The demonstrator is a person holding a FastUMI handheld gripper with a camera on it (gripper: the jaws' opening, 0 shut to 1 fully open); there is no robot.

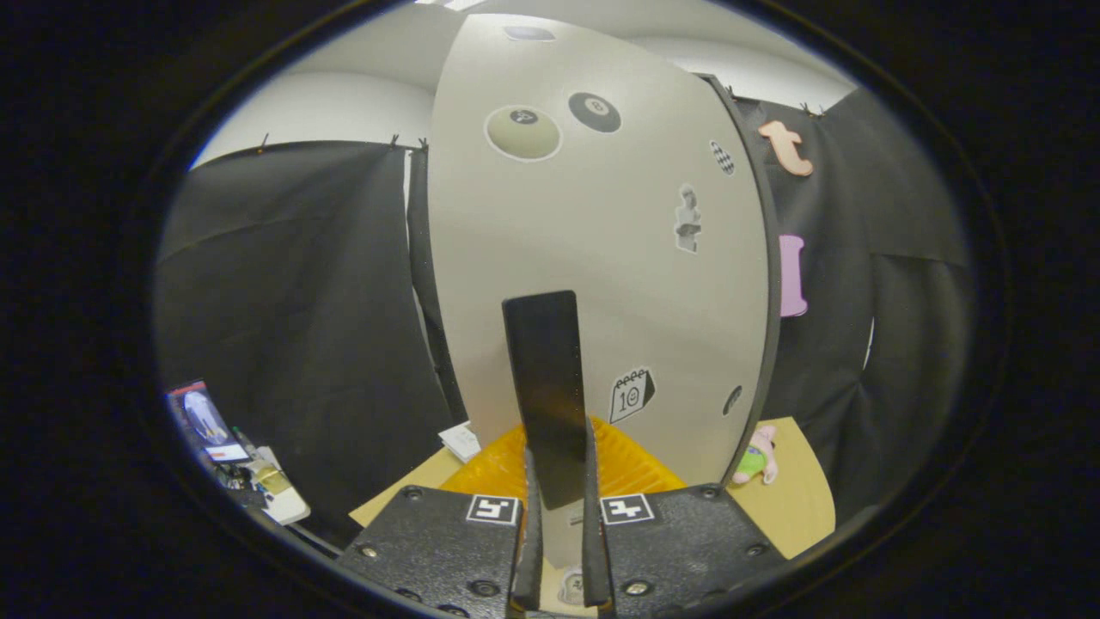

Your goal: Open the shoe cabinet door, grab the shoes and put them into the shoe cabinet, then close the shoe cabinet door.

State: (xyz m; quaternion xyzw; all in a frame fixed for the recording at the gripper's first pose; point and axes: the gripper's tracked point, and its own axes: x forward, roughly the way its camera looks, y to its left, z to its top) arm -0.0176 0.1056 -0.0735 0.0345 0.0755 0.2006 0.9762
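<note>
I see the shoe cabinet (593,258) standing right ahead of me on the bench (795,499), its pale door (533,223) dotted with stickers, and I can't see what it holds. My tool (559,550) has both fingers (530,542) pressed on the dark upright handle (546,387) of that door. An orange ribbed thing (632,464) lies at the cabinet's foot, a small plush toy (756,460) beside its right edge.

My gripper (559,516) has both fingers pressed on the dark upright handle (546,387) of the pale shoe cabinet door (593,258), which carries several stickers. Beyond the fingers lies something ridged and orange, perhaps a mat (636,464), on a tan surface (795,494).
</note>
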